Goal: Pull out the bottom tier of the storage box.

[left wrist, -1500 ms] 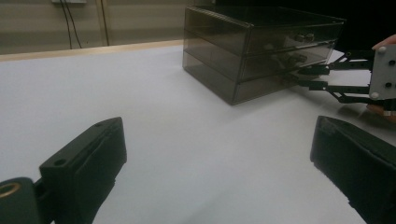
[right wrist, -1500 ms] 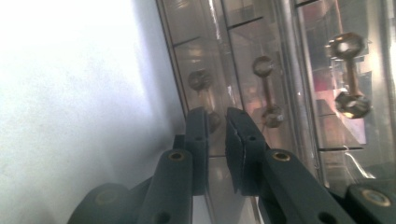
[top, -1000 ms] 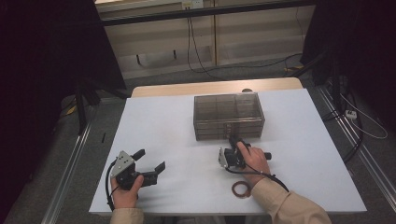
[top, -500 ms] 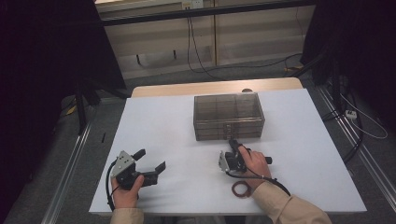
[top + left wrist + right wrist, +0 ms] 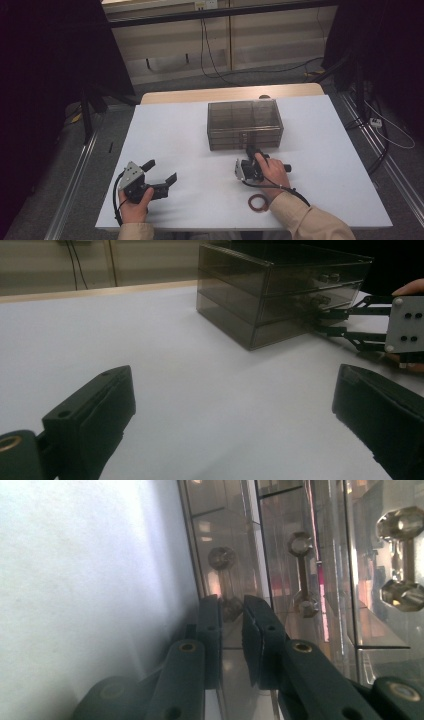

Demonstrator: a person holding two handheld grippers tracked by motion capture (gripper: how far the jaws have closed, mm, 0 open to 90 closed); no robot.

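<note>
Up close, right tool [image 5: 231,611] straddles bottom-drawer handle [image 5: 223,582]; overhead hides it.

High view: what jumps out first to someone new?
The smoky clear drawer box at the middle of the white table, with the right tool pushed up against its front. In the right gripper view its tips sit around the lowest drawer's handle, a small gap between them, having just been opening. The left tool rests wide open at the near left, and a reddish ring lies by the right wrist.
</note>
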